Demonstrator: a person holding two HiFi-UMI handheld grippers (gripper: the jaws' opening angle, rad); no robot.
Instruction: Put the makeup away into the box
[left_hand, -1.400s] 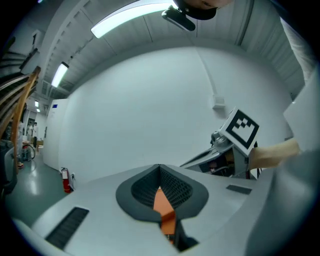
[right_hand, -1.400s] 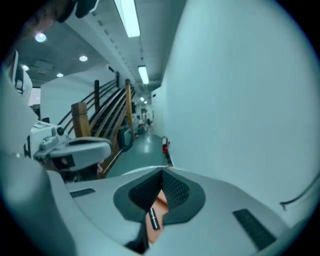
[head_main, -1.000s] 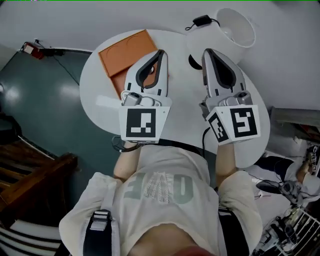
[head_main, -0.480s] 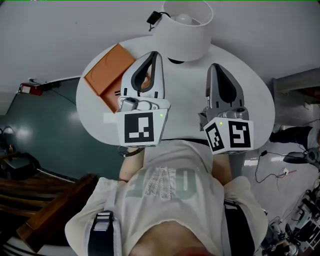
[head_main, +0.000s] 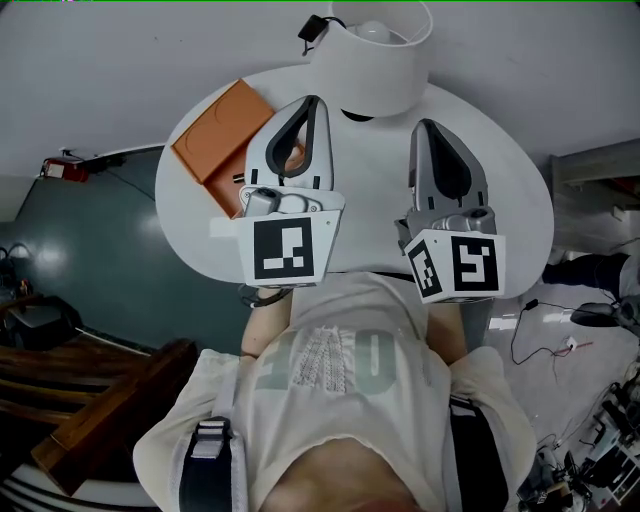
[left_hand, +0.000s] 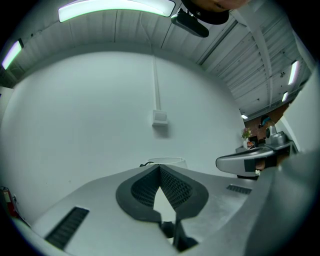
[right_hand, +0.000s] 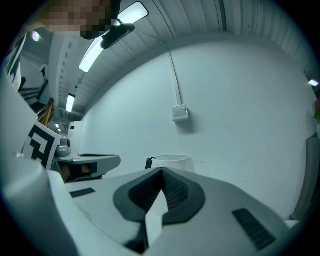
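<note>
Nearest is the person's pale shirt (head_main: 330, 365), with both forearms reaching out over a round white table (head_main: 372, 205). The left gripper (head_main: 311, 101) is held level above the left half of the table. Its jaws are closed tip to tip, and the left gripper view shows nothing between the ribbed pads. The right gripper (head_main: 421, 125) is beside it, well apart, above the right half of the table. Its jaws are also pressed together and hold nothing.

Just left of the left gripper and partly under it, the orange box (head_main: 213, 132) lies flat on the far left part of the table, turned at an angle to the edge. What lies in it cannot be told.

Farther on, at the far rim between the two grippers, stands a white lamp (head_main: 368, 68) with a black plug (head_main: 313, 26) to its left. Behind it is a plain white wall (left_hand: 100, 110) with a small wall box (left_hand: 159, 118).
</note>
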